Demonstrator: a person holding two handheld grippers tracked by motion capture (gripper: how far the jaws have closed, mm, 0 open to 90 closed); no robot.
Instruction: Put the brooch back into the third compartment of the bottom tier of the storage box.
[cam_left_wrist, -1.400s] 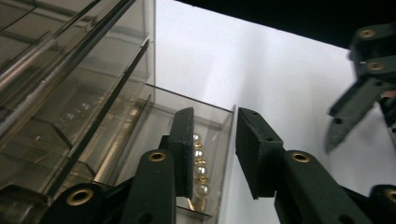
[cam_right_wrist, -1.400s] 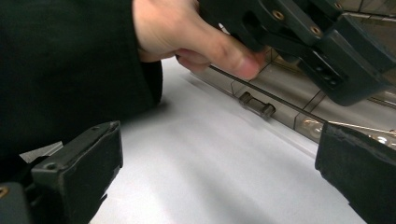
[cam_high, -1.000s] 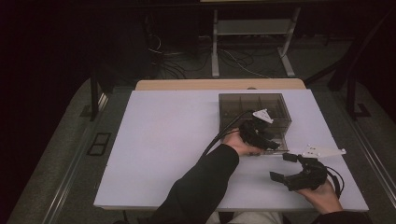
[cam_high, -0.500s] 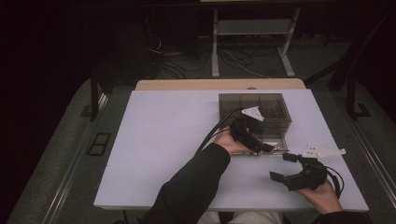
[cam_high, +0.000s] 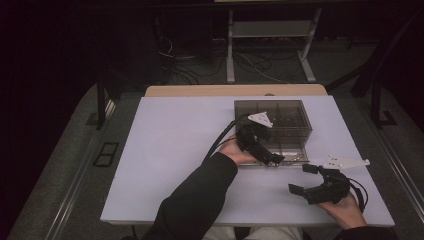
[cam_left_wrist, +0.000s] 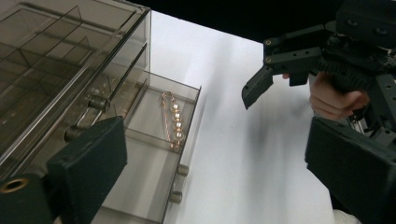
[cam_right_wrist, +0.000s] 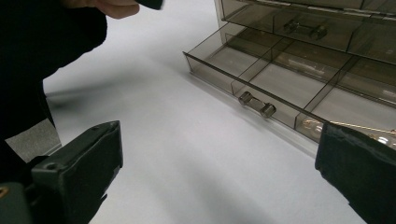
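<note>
A smoky clear drawer box (cam_high: 272, 117) stands at the table's back right with its bottom drawer (cam_high: 287, 154) pulled out. A gold pin with pearls (cam_left_wrist: 173, 122) lies in one drawer compartment, its end also in the right gripper view (cam_right_wrist: 355, 127). My left gripper (cam_high: 270, 156) hovers at the drawer's front left corner. Its jaws (cam_left_wrist: 212, 140) have just been opening and stand wide apart with nothing between them. My right gripper (cam_high: 301, 179) rests low on the table in front of the drawer, open (cam_right_wrist: 219, 140) and empty, facing the drawer handle (cam_right_wrist: 257, 103).
The white tabletop (cam_high: 175, 150) stretches bare to the left of the box. The left forearm in a dark sleeve (cam_high: 200, 195) crosses the table's front middle. A cable (cam_high: 222, 137) trails from the left gripper. Table legs and cords lie on the floor beyond.
The left gripper has drawn back leftward and a little upward from over the drawer, and its jaws have spread apart. The right hand has stayed where it was.
</note>
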